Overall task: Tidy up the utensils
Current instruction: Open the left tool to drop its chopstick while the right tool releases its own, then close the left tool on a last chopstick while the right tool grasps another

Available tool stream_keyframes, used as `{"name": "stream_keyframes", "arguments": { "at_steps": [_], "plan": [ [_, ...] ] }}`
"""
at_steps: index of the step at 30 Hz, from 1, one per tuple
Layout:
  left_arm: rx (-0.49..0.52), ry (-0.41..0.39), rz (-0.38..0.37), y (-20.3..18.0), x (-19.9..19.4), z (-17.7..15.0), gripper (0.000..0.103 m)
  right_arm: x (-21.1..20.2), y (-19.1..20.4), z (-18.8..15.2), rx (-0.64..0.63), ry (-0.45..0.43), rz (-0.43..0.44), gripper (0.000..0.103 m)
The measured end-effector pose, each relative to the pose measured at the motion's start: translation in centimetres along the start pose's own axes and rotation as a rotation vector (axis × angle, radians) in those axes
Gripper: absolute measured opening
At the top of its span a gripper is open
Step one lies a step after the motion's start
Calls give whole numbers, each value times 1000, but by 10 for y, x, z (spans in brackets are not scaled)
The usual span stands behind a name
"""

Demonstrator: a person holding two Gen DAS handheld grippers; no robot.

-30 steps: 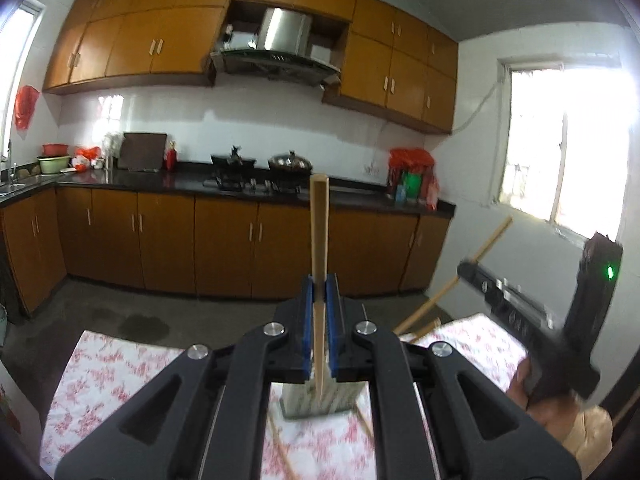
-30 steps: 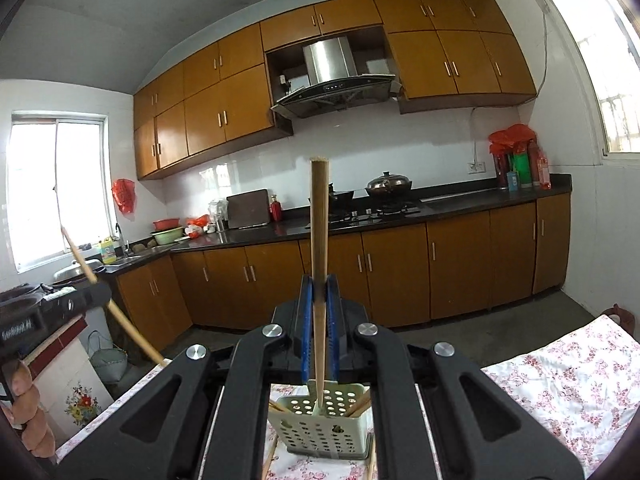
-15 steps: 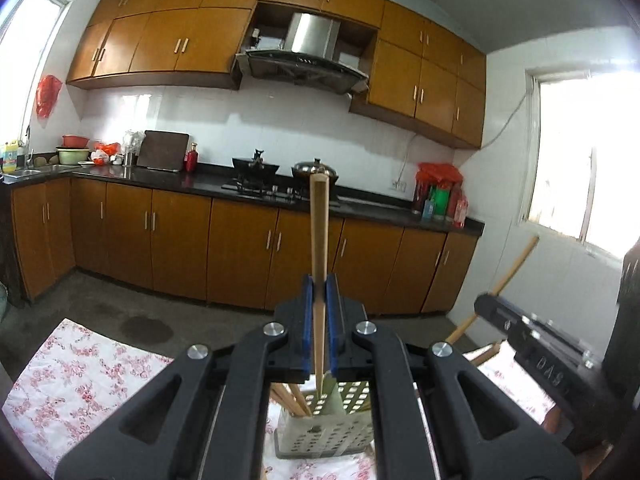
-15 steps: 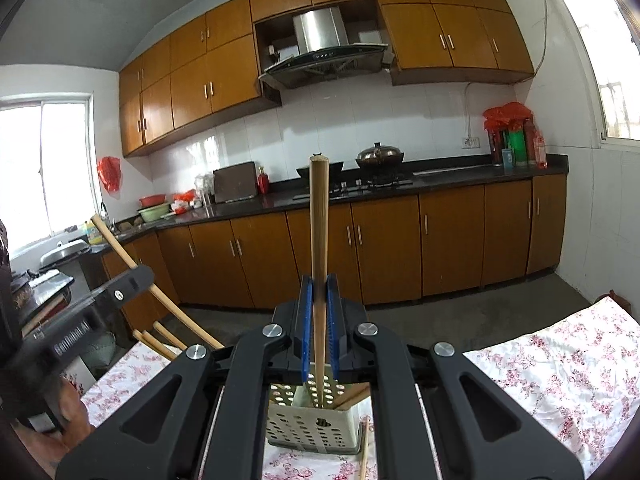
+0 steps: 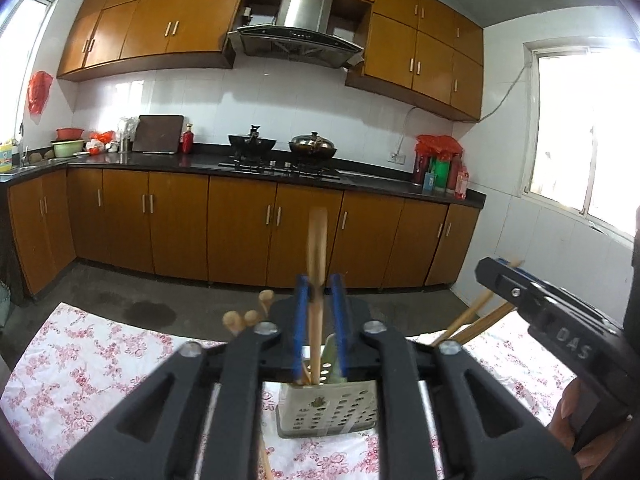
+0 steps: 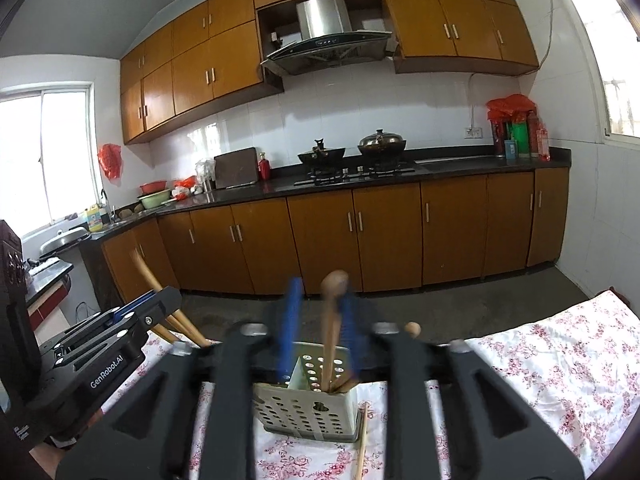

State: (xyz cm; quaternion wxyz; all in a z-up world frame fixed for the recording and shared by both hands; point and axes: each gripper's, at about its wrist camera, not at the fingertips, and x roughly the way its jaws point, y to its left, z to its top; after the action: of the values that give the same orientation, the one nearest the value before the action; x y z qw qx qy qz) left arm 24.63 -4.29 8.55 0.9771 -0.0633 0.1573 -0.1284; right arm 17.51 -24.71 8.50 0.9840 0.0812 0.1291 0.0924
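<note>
A pale green perforated utensil holder (image 5: 328, 412) (image 6: 308, 404) stands on the flowered tablecloth, with several wooden chopsticks in it. My left gripper (image 5: 319, 292) is open just above the holder; a wooden chopstick (image 5: 317, 280) stands between its blue pads (image 5: 301, 320), its lower end inside the holder. My right gripper (image 6: 318, 312) is open above the holder; a wooden chopstick (image 6: 332, 320) leans by its right blue pad with its lower end in the holder. Each gripper shows at the edge of the other's view.
A loose chopstick (image 6: 362, 436) lies on the tablecloth (image 6: 540, 368) beside the holder. Beyond the table are brown kitchen cabinets (image 5: 240, 228), a stove with pots (image 5: 280, 148) and a window (image 5: 580, 128) at right.
Both grippers have opened and come down over the holder. The two chopsticks they gripped have slid down into the holder.
</note>
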Motion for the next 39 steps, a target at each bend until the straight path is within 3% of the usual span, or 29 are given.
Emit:
{"name": "stream_keyframes", "arguments": {
  "at_steps": [8,13,15,18,20,24,30,34,39],
  "plan": [
    [-68,-53,24,29,-47,10,39,-42,-17,10,12,-58,-41,38],
    [-100,-42,85,58,-79,-8,44,-57,-45,-17,42,20,-141,41],
    [-96,4,132,70,-84,-29,46,-50,-53,-36,51,90,-173,41],
    [-95,153,169,83,-69,-69,45,-26,-66,-82,87,271,-171,41],
    [-107,282,168,86,-53,-99,45,-7,-63,-118,102,400,-117,32],
    [-101,444,138,76,-31,-148,45,16,-43,-166,80,552,-46,28],
    [-48,558,115,51,-15,-187,44,34,-32,-188,60,616,-49,27],
    [-37,583,114,44,-8,-194,41,37,-27,-194,28,614,-65,24],
    [3,595,126,32,-2,-200,28,31,-27,-200,-5,601,-84,20]
  ]
}}
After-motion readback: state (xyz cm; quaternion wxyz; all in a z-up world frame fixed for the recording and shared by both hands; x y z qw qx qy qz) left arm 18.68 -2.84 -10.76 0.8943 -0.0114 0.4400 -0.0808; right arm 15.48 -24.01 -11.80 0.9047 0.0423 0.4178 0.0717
